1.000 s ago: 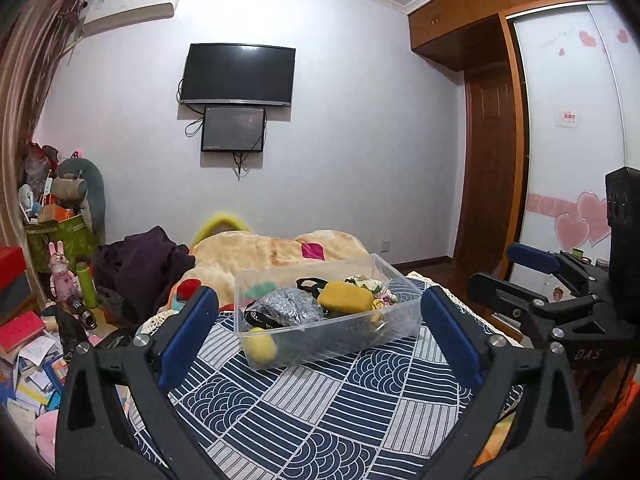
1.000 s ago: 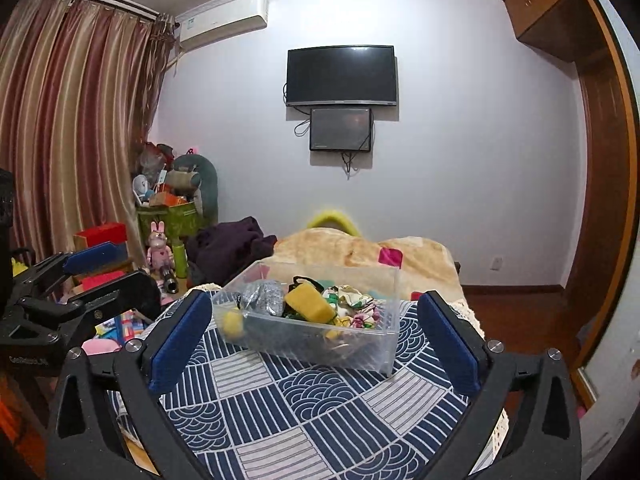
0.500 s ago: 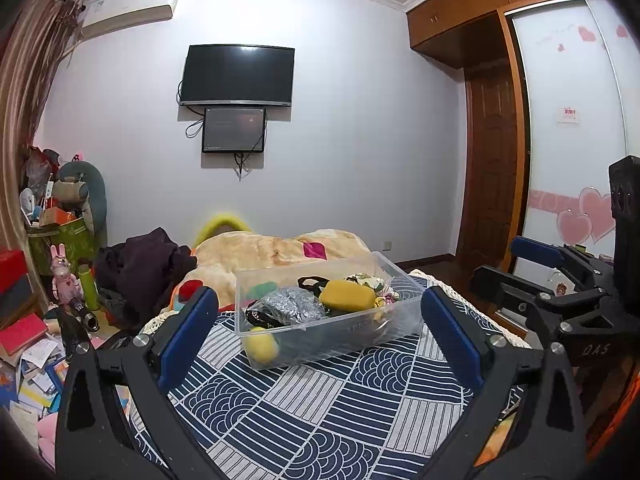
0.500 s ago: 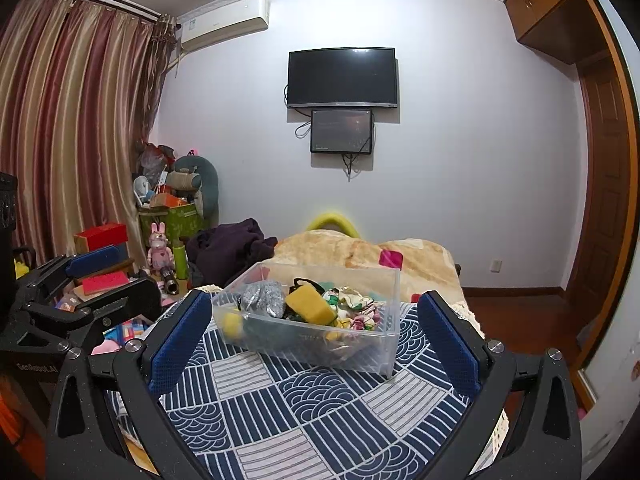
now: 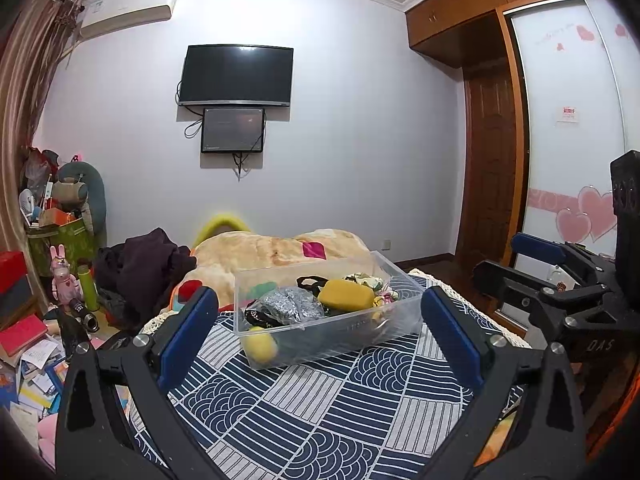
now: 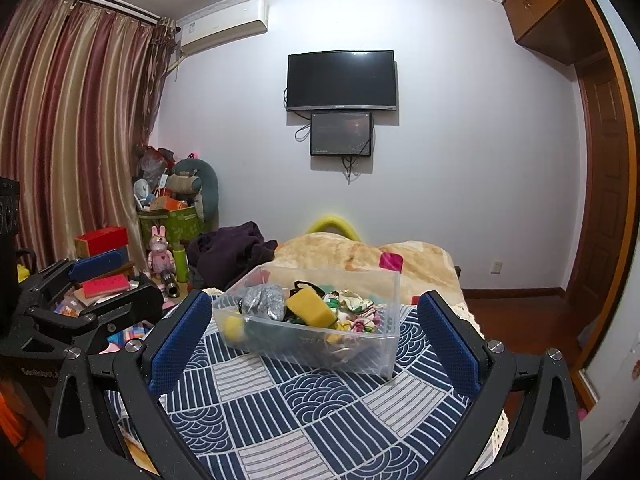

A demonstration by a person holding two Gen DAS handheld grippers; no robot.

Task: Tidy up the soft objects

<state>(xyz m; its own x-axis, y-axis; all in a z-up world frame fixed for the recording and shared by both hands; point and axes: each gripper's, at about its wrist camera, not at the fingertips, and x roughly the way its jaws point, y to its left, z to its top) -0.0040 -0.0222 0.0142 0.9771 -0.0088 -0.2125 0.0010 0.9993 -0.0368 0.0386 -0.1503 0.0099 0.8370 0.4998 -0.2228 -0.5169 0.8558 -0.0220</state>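
A clear plastic bin (image 5: pixel 332 328) (image 6: pixel 352 354) stands on a table covered with a blue and white patterned cloth (image 5: pixel 320 412) (image 6: pixel 316 412). It holds a yellow sponge (image 5: pixel 346 290) (image 6: pixel 310 308), a silver crinkled bag (image 5: pixel 290 304) (image 6: pixel 264 300), a yellow ball (image 5: pixel 261 345) (image 6: pixel 233 327) and floral cloth pieces (image 6: pixel 354 312). My left gripper (image 5: pixel 320 332) is open and empty, short of the bin. My right gripper (image 6: pixel 314 334) is open and empty, also short of the bin. Each gripper shows at the edge of the other's view.
A blanket-covered bed (image 5: pixel 280 248) lies behind the table, with dark clothes (image 5: pixel 144 260) beside it. Clutter of books and toys (image 5: pixel 36 320) fills the floor at left. A wardrobe with sliding doors (image 5: pixel 572 140) stands at right.
Both views have shifted slightly; the grippers rose a little and stay open. Nothing in the bin has moved.
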